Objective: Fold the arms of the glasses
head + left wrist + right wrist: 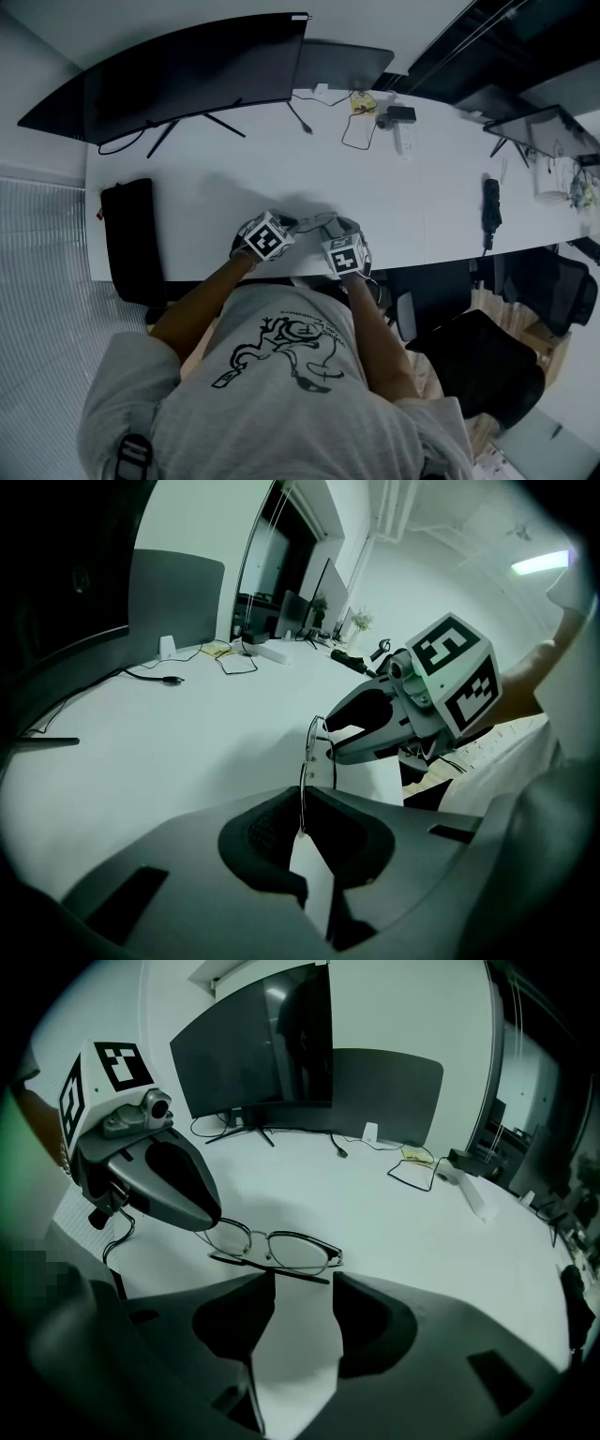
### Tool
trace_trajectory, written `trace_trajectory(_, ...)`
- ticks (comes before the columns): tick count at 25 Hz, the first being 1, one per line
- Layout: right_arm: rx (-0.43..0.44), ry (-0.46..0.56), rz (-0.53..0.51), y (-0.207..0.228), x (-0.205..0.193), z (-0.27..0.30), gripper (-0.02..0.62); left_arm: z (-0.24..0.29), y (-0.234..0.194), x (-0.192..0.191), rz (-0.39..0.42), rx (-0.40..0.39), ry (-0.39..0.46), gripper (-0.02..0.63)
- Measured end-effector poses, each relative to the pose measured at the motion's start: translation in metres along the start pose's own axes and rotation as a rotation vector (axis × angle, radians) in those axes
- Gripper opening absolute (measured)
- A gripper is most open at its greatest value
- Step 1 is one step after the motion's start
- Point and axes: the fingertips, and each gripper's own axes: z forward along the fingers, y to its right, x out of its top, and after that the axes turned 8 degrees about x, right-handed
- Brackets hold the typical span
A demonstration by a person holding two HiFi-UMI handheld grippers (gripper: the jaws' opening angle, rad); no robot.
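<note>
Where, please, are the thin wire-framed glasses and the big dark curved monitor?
thin wire-framed glasses (300,1252): right gripper view, on one lens.
big dark curved monitor (187,73): head view, middle of its screen.

The glasses (272,1251) have a thin shiny metal frame and clear glossy lenses, the tabletop (234,178) is smooth matt white, the left gripper (302,803) and right gripper (305,1283) are matt grey plastic, and the monitor (187,70) is glossy black.

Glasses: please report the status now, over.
Left gripper jaws shut on one end of thin metal-rimmed glasses. Right gripper jaws open, facing the frame. Nothing seen in the way.
</note>
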Motion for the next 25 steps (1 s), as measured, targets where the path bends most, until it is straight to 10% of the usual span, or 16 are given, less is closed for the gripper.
trace_trajectory(25,0.007,0.040,0.013,0.007,0.016,-0.001,0.198,0.001,-0.030,0.014,0.077,0.133,0.062,0.034)
